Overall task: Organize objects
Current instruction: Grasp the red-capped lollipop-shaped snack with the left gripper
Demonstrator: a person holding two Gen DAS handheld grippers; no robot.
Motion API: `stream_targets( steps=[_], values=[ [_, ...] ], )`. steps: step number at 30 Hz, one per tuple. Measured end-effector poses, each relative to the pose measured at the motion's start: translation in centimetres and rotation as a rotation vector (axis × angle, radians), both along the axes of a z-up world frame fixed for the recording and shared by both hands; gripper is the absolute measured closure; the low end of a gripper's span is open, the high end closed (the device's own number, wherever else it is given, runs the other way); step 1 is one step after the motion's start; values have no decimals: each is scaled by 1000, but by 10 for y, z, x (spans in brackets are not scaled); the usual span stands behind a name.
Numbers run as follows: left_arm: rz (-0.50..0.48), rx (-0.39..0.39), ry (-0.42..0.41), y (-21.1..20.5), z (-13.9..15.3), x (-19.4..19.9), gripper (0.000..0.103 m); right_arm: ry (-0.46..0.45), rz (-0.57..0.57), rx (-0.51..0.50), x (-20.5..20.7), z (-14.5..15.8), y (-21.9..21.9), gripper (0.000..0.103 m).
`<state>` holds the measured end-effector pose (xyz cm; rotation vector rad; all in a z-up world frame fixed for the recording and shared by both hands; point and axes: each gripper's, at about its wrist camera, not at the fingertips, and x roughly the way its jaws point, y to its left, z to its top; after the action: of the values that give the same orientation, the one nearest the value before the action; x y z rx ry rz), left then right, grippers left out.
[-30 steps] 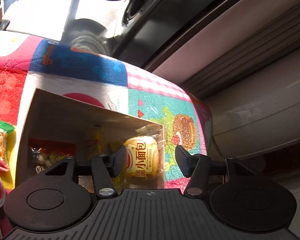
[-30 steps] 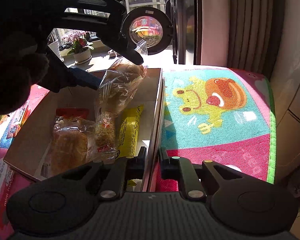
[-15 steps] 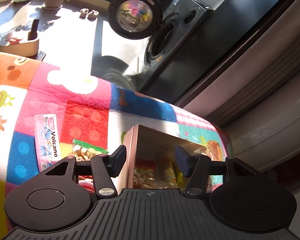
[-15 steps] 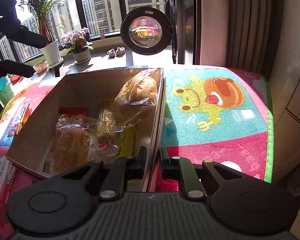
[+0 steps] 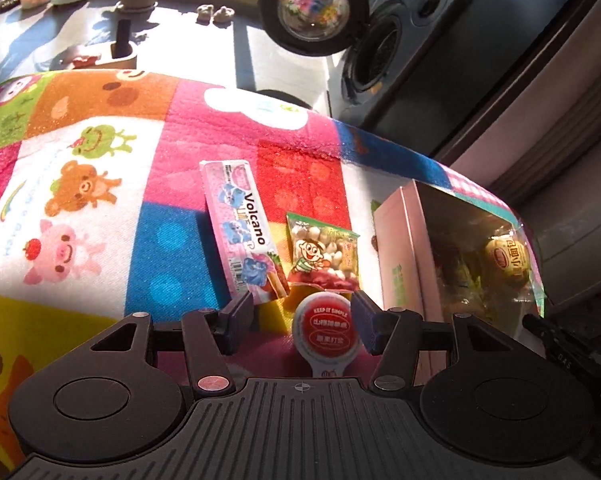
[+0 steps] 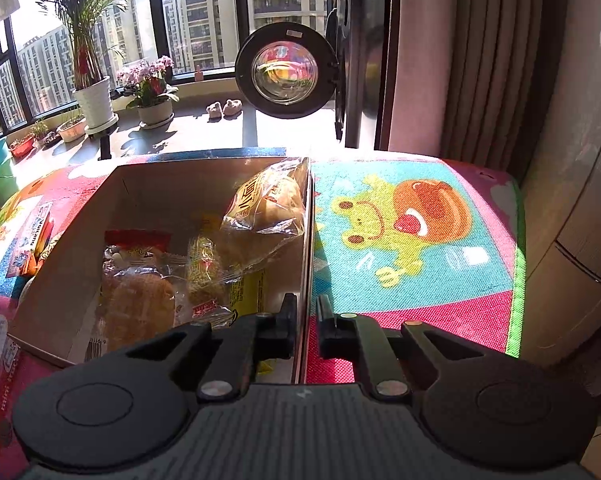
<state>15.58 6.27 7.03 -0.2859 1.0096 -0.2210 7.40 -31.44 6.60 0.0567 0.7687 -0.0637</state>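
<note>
The cardboard box (image 6: 80, 240) on the play mat (image 6: 420, 240) is being pinched at its right wall by the right hand-held gripper (image 6: 306, 320); bagged bread (image 6: 268, 200) and snack packets (image 6: 140, 304) are lying inside. The left hand-held gripper (image 5: 300, 316) is being held spread above a red-capped cup (image 5: 326, 330).

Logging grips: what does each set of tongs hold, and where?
Right tongs: clamped on the cardboard box at its right wall's rim. Left tongs: open, holding nothing.

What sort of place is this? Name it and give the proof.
Most likely a sunlit laundry balcony in a high-rise flat: a front-loading washing machine with its round door open, potted plants along the window ledge, apartment towers outside, and a colourful cartoon play mat on the floor.
</note>
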Motion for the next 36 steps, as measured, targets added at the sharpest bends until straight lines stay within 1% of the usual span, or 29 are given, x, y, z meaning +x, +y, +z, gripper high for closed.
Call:
stream_targets(
  steps=[2, 3, 9, 11, 14, 16, 18, 20, 21, 23, 27, 30, 34, 36],
  values=[
    [-50, 77, -22, -14, -9, -13, 45, -6, 4, -20, -2, 3, 2, 94],
    [-62, 96, -32, -19, -14, -18, 45, -6, 6, -28, -3, 4, 3, 94],
    [-108, 122, -64, -41, -29, -29, 45, 14, 14, -65, -1, 2, 8, 94],
    [-111, 145, -71, -51, -35, -27, 45, 24, 8, -76, 2, 0, 9, 94],
    [-122, 189, -92, -64, -42, -29, 44, 38, 6, -69, 5, -5, 11, 94],
    [-122, 225, -122, -69, -45, -30, 45, 41, 3, -60, 4, -7, 11, 94],
    [-119, 224, -134, -69, -47, -30, 45, 42, -1, -51, 3, -8, 9, 94],
    [-112, 201, -132, -64, -48, -32, 47, 46, -7, -52, 2, -10, 6, 94],
    [-114, 193, -129, -62, -47, -33, 50, 47, -2, -46, 1, -10, 5, 94],
    [-114, 207, -121, -59, -47, -38, 75, 48, -1, -50, 1, -10, 7, 94],
    [-96, 260, -112, -46, -45, -51, 76, 44, -4, -55, 3, -9, 9, 94],
    [-67, 285, -104, -35, -43, -60, 76, 40, -2, -54, 4, -10, 11, 94],
    [-47, 266, -82, -25, -44, -62, 76, 35, -6, -62, 4, -10, 12, 94],
    [-41, 277, -83, -27, -46, -60, 75, 34, -9, -56, 3, -10, 11, 94]
  ],
)
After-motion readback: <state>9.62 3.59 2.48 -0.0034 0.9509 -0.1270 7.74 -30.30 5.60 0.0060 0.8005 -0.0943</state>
